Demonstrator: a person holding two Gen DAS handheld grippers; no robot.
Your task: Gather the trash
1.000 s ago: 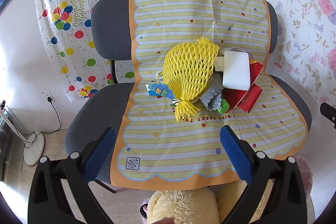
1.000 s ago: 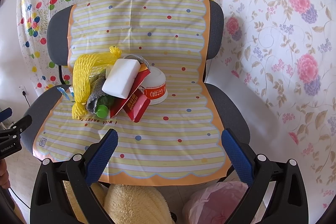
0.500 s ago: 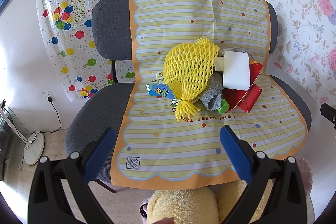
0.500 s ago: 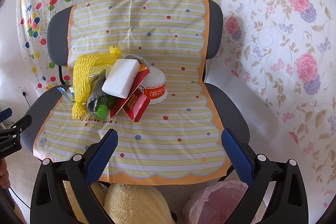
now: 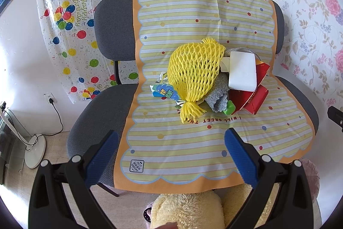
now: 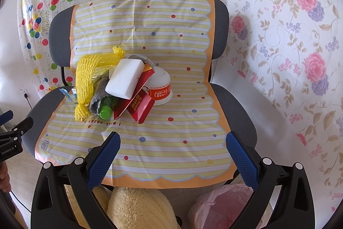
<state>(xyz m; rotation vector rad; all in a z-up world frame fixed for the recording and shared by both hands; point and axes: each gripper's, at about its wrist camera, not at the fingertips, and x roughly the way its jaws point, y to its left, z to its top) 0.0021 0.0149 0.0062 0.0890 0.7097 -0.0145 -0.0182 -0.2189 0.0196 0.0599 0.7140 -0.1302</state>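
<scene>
Altogether one yellow net (image 5: 194, 70), one white sponge (image 6: 125, 81), one cup (image 6: 160, 89), two grippers, left gripper (image 5: 171, 149) and right gripper (image 6: 172, 150), both spread empty.

Yellow foam netting (image 5: 194, 70), glossy plastic sheet (image 5: 193, 143)

Black gripper (image 5: 171, 141) frames, blue textured pads (image 6: 241, 156), silver screws — perhaps bare skin

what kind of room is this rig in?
Probably a room in a home, dressed up for recording. A grey chair under a striped plastic cover holds the trash; a balloon birthday sheet and floral sheet hang on the wall, and a fan base stands plugged in.
</scene>
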